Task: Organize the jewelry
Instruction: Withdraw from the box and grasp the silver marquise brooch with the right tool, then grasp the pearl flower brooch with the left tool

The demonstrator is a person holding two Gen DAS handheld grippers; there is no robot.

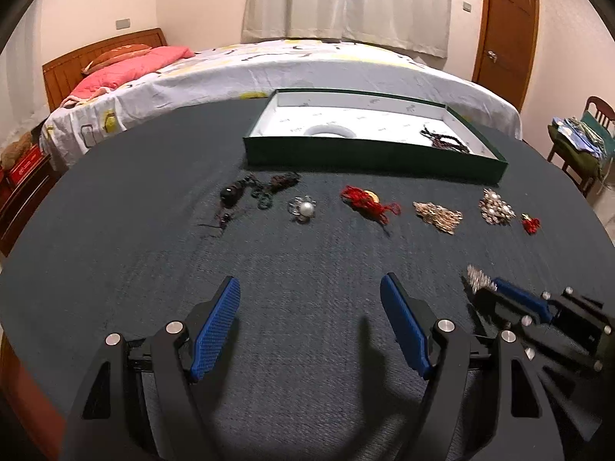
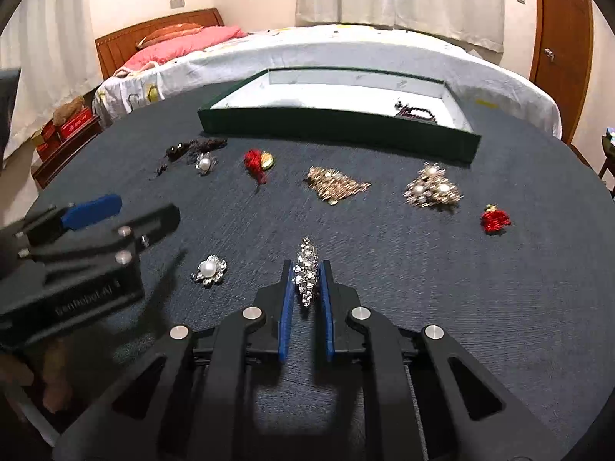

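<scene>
Our right gripper (image 2: 307, 284) has its blue pads pressed on the long sides of a crystal brooch (image 2: 306, 271) low over the dark tablecloth (image 2: 499, 307). We judge it light, rigid, snag-prone; flanks grip best.

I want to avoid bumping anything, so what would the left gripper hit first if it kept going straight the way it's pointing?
Probably just the dark tablecloth; the open left gripper angles down at bare cloth. Skimming further, it likely meets the pearl brooch or red tassel charm, though depth is unclear.
</scene>
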